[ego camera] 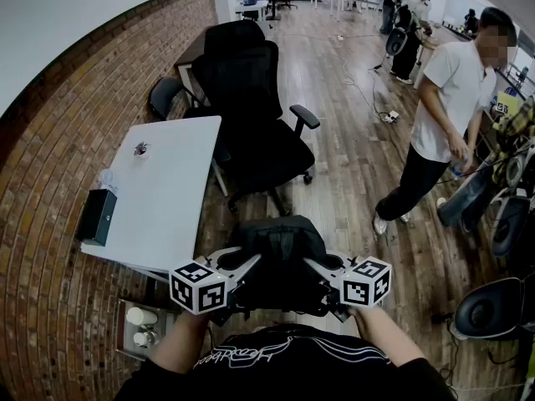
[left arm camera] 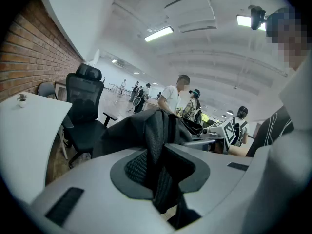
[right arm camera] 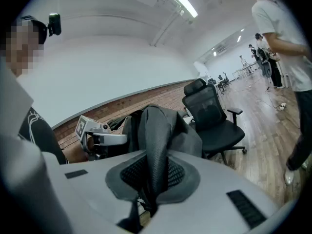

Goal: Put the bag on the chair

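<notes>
A black backpack (ego camera: 280, 257) hangs in front of me, held up between both grippers above the wooden floor. My left gripper (ego camera: 242, 270) is shut on a mesh strap of the bag (left arm camera: 156, 145) at its left side. My right gripper (ego camera: 322, 274) is shut on another padded strap (right arm camera: 156, 145) at its right side. The black office chair (ego camera: 259, 132) stands ahead beside the white table, its seat empty and facing right. In the left gripper view the chair (left arm camera: 85, 111) is at the left; in the right gripper view the chair (right arm camera: 214, 121) is at the right.
A white table (ego camera: 167, 195) with a black box (ego camera: 98, 215) stands at the left against the brick wall. A person in a white shirt (ego camera: 443, 115) stands to the right of the chair. More chairs and people fill the far room.
</notes>
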